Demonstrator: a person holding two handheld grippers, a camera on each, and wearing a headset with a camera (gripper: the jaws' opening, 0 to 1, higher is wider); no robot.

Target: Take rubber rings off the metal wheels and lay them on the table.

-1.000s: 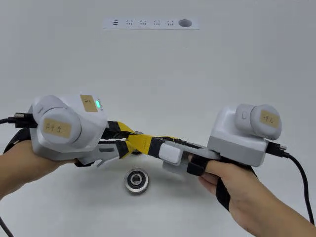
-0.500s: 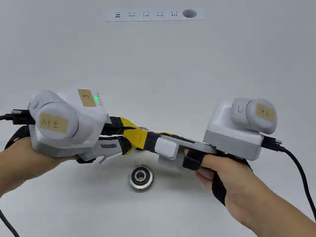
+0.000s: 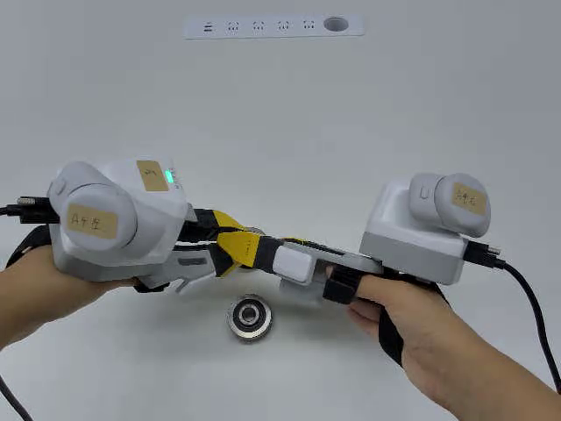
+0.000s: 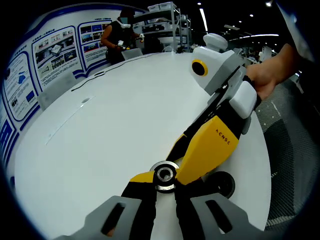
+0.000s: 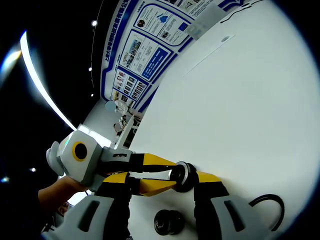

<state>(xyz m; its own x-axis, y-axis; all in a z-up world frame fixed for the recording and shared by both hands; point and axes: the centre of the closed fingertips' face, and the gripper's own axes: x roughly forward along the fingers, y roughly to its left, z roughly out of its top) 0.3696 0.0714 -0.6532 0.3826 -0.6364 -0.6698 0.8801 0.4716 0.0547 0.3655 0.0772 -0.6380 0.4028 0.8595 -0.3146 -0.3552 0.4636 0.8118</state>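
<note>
Above the counter (image 3: 394, 132), steadying a metal wheel (image 4: 165, 176) in the clamped left claw (image 4: 164, 184), nipping its rim with the narrowed right claw (image 5: 182, 180), likely for the peel; leaving a second wheel (image 3: 247, 317) lying at 6 o'clock.

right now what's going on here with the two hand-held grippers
A person is working on one small metal wheel held in the air above the white table. The left hand-held gripper is clamped on the wheel. The right hand-held gripper meets it from the other side, jaws at the wheel's edge. Whether it has pinched the rubber ring cannot be told. A second wheel lies on the table just below.
</note>
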